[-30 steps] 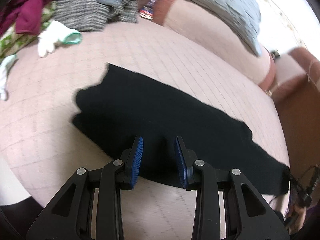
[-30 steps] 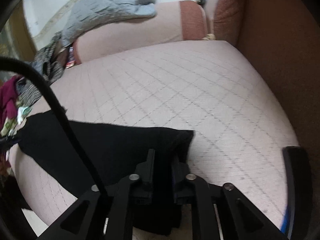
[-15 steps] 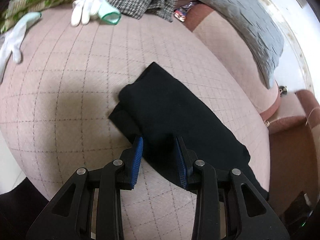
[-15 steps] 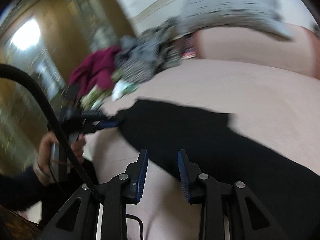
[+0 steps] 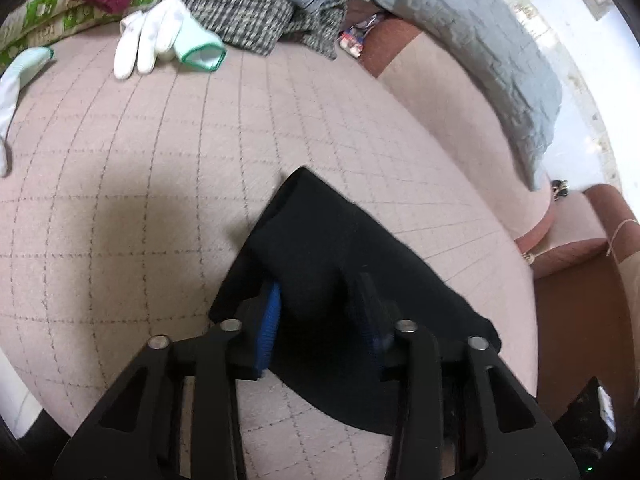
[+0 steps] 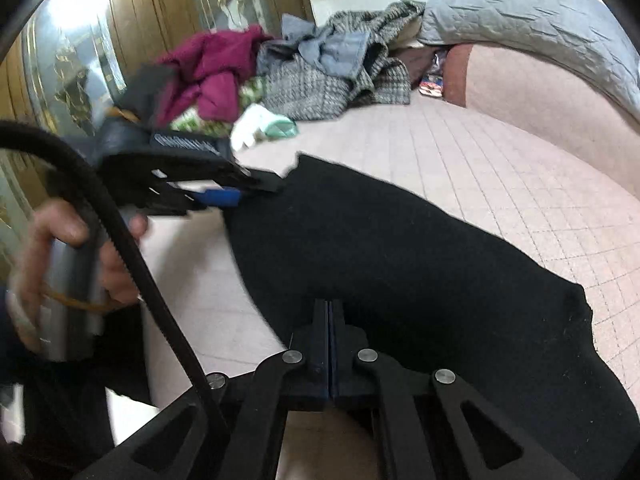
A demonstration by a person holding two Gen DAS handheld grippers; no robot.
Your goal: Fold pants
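Black pants lie folded lengthwise on the pink quilted sofa seat. My left gripper has its blue-padded fingers around the near edge of the pants, with a wide gap between the pads and cloth bulging between them. In the right wrist view the pants stretch across the seat. My right gripper has its jaws pressed together at the pants' near edge; whether cloth is pinched between them is hidden. The left gripper shows there too, held in a hand at the pants' far end.
White gloves lie at the seat's back left. A pile of clothes sits behind them. A grey quilted cover drapes over the sofa back. A brown armrest is at the right. A black cable crosses the right view.
The right gripper let go of the pants' end, swung round to face the left gripper, and closed at the near edge. The left gripper moved in onto the pants' edge.
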